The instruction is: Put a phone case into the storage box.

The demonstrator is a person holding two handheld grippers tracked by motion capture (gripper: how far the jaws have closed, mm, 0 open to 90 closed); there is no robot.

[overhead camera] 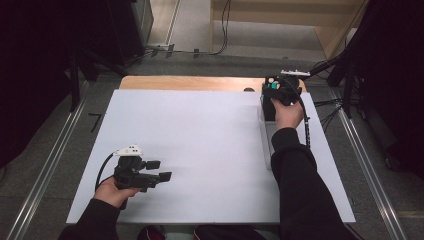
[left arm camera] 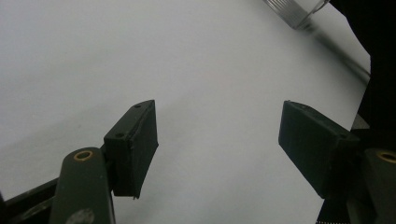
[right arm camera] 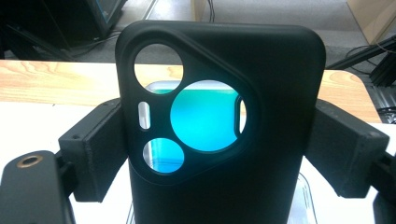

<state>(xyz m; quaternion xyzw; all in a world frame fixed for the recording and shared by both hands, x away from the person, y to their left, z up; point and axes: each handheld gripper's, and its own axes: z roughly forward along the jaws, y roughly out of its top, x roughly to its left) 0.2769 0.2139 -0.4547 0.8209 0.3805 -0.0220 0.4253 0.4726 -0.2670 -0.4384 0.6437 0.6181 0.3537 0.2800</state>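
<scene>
Black phone case (right arm camera: 219,135) with round camera cutouts, upright, clamped by its sides in right gripper (right arm camera: 219,154) at far right of white table (overhead camera: 200,150), above clear tray (overhead camera: 266,142). Left gripper (overhead camera: 159,170) near front left, jaws wide, nothing between.

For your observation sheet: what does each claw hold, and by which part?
The right claw grips a black phone case by its two long side edges. The left claw holds nothing.
</scene>
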